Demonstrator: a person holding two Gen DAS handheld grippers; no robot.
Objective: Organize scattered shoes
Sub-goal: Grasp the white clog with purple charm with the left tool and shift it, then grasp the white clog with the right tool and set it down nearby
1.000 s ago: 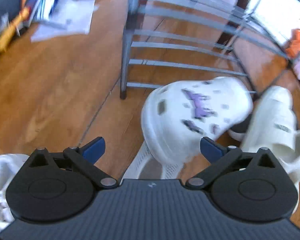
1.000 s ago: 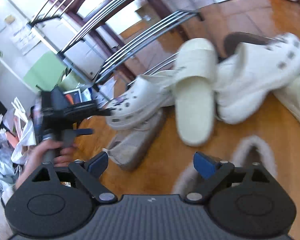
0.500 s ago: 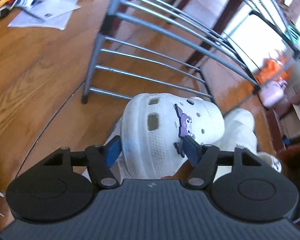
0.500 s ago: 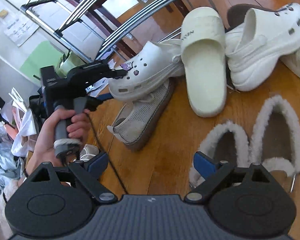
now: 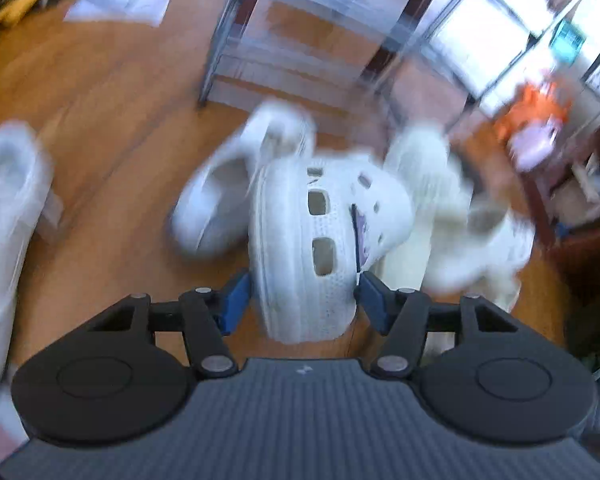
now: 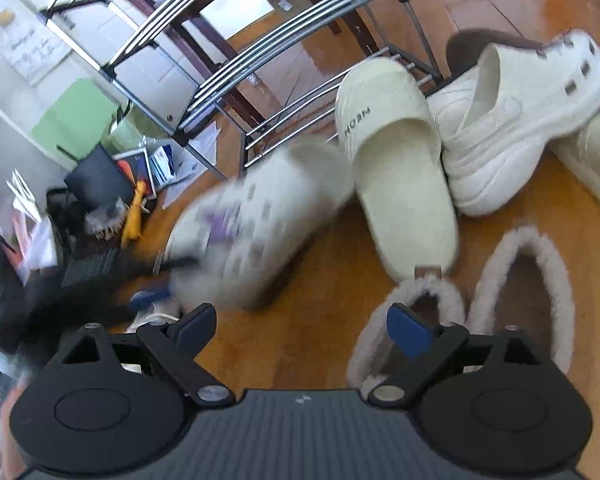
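The left gripper point(image 5: 304, 294) has a white clog point(image 5: 320, 240) between its blue pads, one pad on the sole side and one on the top; the jaws are closing on it, and the pads seem to press its sides, though the blur makes that hard to confirm. The clog (dotted with holes and a purple charm) sits at the centre of the left view, with other pale shoes smeared behind it from 10 to 2 o'clock and the metal shoe rack point(image 5: 260, 40) at 12.

The right gripper point(image 6: 300, 326) stands wide with nothing between its pads. In its view the clog point(image 6: 260, 228) is at 10 o'clock, a cream slide point(image 6: 400, 168) at 1, a chunky white shoe point(image 6: 512, 120) at 2, and two fluffy slippers point(image 6: 520, 300) at 3 on the wooden floor point(image 6: 320, 300).
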